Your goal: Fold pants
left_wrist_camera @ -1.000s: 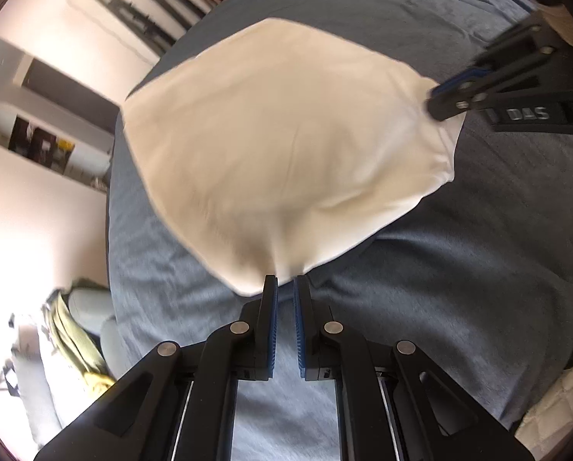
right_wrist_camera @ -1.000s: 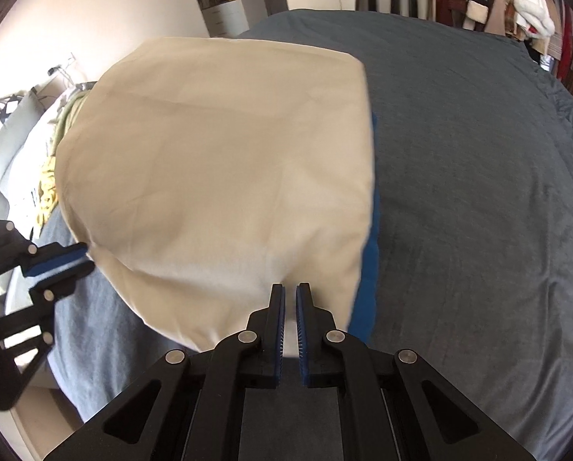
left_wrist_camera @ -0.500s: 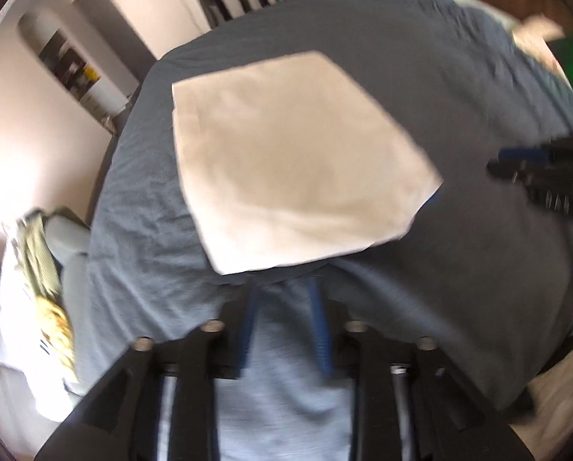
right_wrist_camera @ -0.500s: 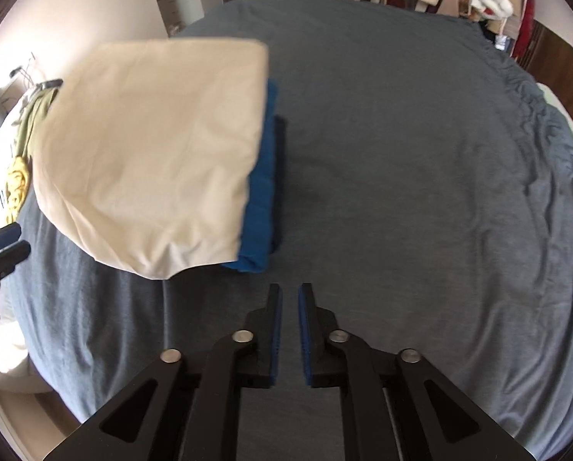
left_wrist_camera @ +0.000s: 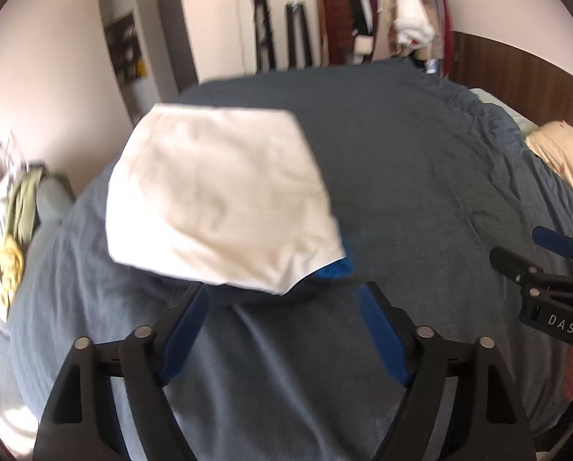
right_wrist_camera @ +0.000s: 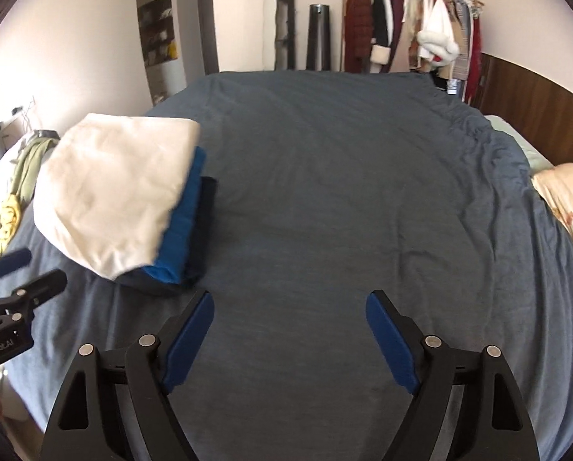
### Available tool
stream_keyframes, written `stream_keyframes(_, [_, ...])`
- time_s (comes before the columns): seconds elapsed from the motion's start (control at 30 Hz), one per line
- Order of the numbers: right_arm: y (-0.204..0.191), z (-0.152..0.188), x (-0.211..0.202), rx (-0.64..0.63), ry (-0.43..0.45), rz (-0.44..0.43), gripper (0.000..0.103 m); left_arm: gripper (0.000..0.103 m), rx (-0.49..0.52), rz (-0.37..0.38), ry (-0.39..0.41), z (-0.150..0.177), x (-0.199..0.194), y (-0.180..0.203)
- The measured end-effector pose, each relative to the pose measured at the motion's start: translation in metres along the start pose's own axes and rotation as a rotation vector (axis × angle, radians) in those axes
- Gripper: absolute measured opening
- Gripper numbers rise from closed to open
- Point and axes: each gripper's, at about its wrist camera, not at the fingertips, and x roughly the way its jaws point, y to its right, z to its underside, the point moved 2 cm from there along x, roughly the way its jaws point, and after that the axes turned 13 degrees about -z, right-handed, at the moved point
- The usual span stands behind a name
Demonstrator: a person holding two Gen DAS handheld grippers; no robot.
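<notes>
Near the bed's left edge: folded cream pants [left_wrist_camera: 217, 196], soft, creased, atop blue cloth [right_wrist_camera: 182, 230].
Bed [right_wrist_camera: 344, 199]: wrinkled grey-blue cover.
Left tool [left_wrist_camera: 282, 330]: just opened, empty.
Right tool [right_wrist_camera: 290, 342]: just opened, empty.

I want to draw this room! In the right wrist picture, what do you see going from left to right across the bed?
Left gripper → white folded pants → blue folded cloth → bare grey bedspread → peach pillow.
</notes>
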Motion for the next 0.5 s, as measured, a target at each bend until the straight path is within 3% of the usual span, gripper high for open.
stream_keyframes(0.13, [0.020,0.028,0.005,0.000,0.040,0.011,0.082,0.082,0.037,-0.010,0.083,0.015,0.005,0.025])
stream_keyframes(0.3, [0.036,0.055,0.012,0.016,0.090,0.011,0.082,0.083,0.000,0.004,0.123,0.035,0.008,0.034])
stream_keyframes(0.5, [0.038,0.076,-0.007,0.012,0.167,0.060,0.082,0.083,-0.025,0.001,0.188,0.060,-0.026,0.035])
